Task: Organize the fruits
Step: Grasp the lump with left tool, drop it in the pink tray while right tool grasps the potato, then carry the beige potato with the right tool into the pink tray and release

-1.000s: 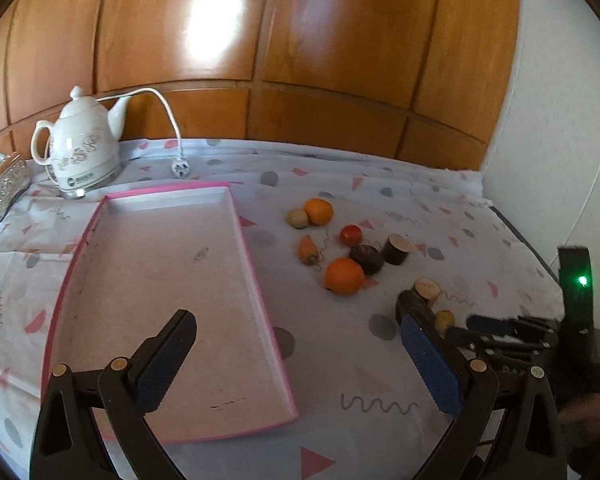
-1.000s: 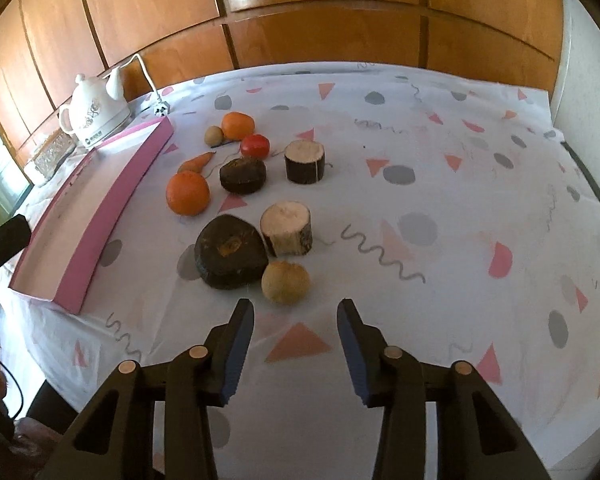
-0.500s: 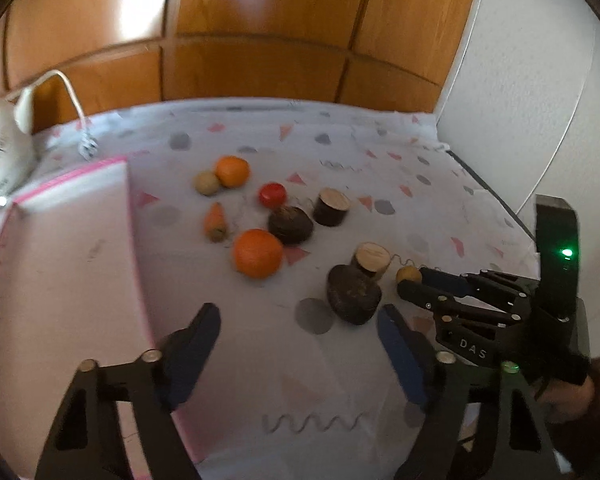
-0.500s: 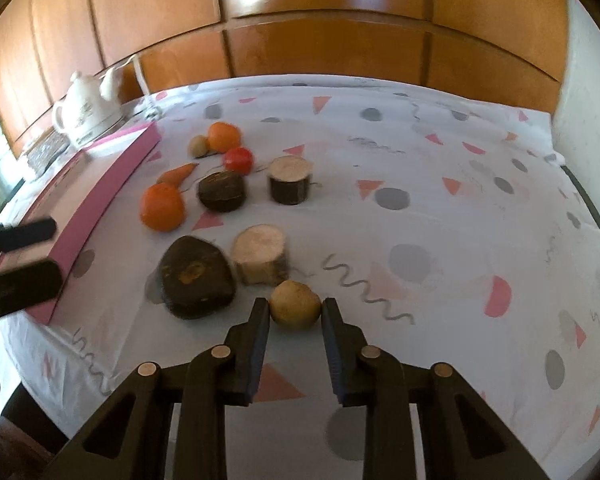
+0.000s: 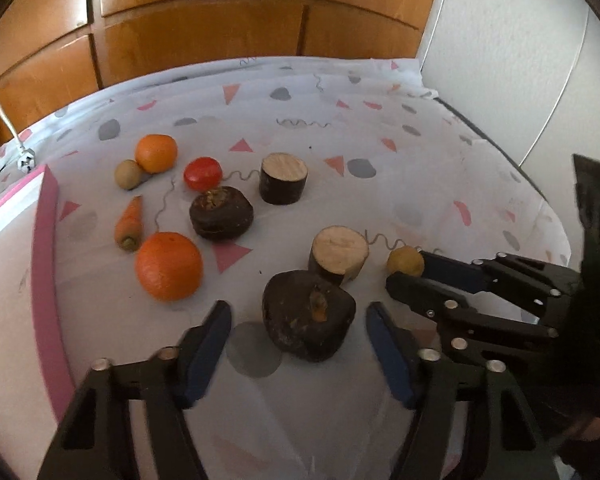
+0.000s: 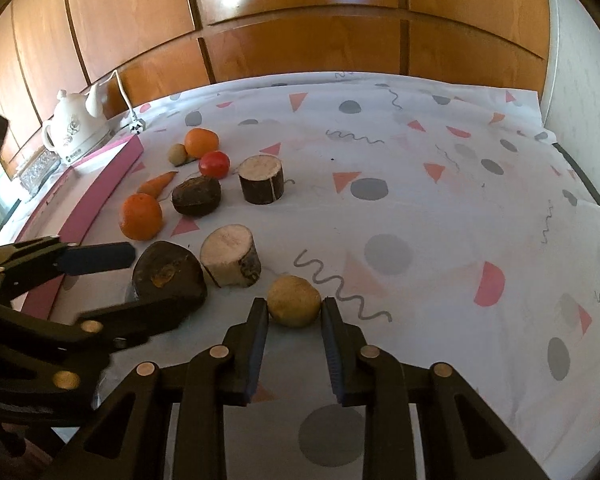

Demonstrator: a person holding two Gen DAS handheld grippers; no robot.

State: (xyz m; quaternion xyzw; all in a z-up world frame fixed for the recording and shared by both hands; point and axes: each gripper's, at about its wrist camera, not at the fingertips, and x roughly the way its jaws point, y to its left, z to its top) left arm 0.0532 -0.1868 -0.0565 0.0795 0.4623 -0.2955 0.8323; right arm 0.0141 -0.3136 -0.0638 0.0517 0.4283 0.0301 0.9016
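Now two pieces are being gripped on the counter (image 6: 440,200).
The right tool (image 6: 294,314) is pinched on the yellowish fruit (image 6: 294,300); the left tool (image 5: 298,334), half spread, has just been closing around the dark lump (image 5: 308,314); both must next be lifted to the pink tray (image 5: 46,280).

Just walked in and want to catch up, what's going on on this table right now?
A person is sorting produce with a handheld gripper in each hand. The right gripper is shut on a small yellowish round fruit that rests on the patterned tablecloth. The left gripper has just been closing, with its jaws on either side of a dark lumpy fruit but not yet pressing on it. Two oranges, a tomato, a carrot and two wood rounds lie beside the pink tray.
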